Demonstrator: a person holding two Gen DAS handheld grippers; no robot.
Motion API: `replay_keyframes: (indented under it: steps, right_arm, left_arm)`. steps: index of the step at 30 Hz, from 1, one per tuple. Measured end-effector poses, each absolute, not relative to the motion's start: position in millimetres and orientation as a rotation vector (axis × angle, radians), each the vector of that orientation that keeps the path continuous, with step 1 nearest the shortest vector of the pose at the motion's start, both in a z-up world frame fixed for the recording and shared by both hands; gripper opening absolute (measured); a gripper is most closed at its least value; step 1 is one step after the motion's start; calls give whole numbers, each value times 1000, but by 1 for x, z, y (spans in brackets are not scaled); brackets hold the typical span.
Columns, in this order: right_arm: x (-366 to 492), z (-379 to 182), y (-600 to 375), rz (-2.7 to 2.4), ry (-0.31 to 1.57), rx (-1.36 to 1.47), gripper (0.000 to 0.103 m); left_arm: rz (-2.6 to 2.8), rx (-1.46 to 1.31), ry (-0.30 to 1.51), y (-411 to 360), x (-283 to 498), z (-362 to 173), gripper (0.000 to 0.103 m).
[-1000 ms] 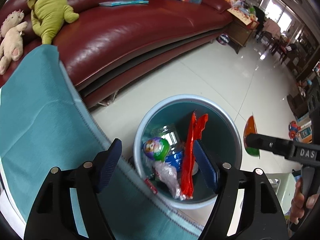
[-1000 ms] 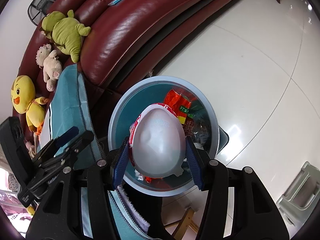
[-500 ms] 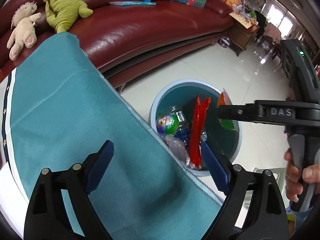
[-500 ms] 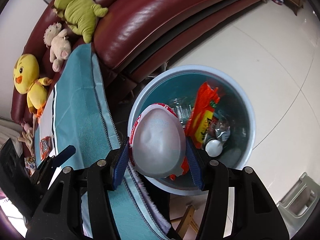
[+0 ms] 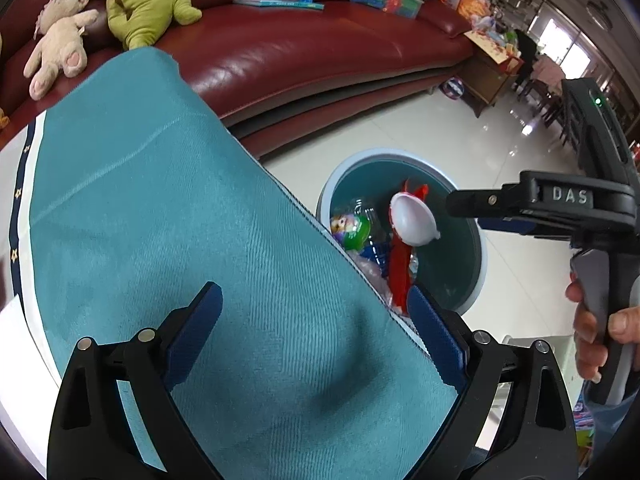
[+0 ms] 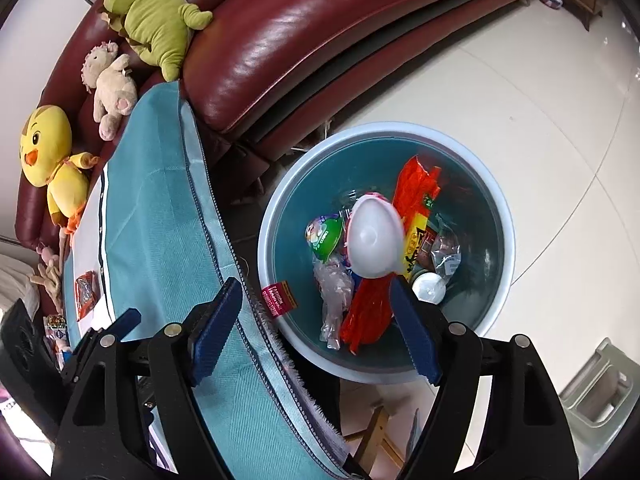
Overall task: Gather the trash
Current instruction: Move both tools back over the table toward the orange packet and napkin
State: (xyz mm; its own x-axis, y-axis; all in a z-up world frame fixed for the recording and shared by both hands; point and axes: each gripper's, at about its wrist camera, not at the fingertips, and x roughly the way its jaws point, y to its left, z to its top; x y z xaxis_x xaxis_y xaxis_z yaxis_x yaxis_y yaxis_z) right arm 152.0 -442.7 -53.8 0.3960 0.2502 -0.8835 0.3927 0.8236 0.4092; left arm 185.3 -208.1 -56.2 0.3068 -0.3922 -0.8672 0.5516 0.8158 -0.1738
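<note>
The white egg-shaped plastic cup with a red rim sits clear of my pads, above the heap inside the round pale-blue plastic bin with a teal inner wall. I cannot tell whether it already rests on that heap. Beside it in the bin are a long orange-red snack wrapper, a green-and-purple printed ball and a crumpled clear plastic bag.

My right gripper hangs over the bin's near rim, its jaws opening with nothing between the blue pads. My left gripper hovers above the teal woven tablecloth, its jaws also opening and holding nothing.

The bin stands on the glossy white tiled floor, just beside the tablecloth's edge. Behind it runs the dark red leather sofa, where a green plush toy, a beige plush toy and a yellow plush duck lie.
</note>
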Motion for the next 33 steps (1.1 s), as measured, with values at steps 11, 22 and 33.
replay_keyframes:
  steps: [11, 22, 33]
  right_arm:
    - [147, -45, -444, -127, 1180, 634, 73]
    - [137, -23, -427, -129, 1172, 610, 78]
    - [150, -7, -352, -26, 1206, 511, 80]
  left_arm:
    - [-629, 143, 1104, -202, 180, -58, 94]
    - [-611, 119, 1077, -175, 166, -44, 94]
    - [-481, 83, 1033, -81, 155, -28, 94]
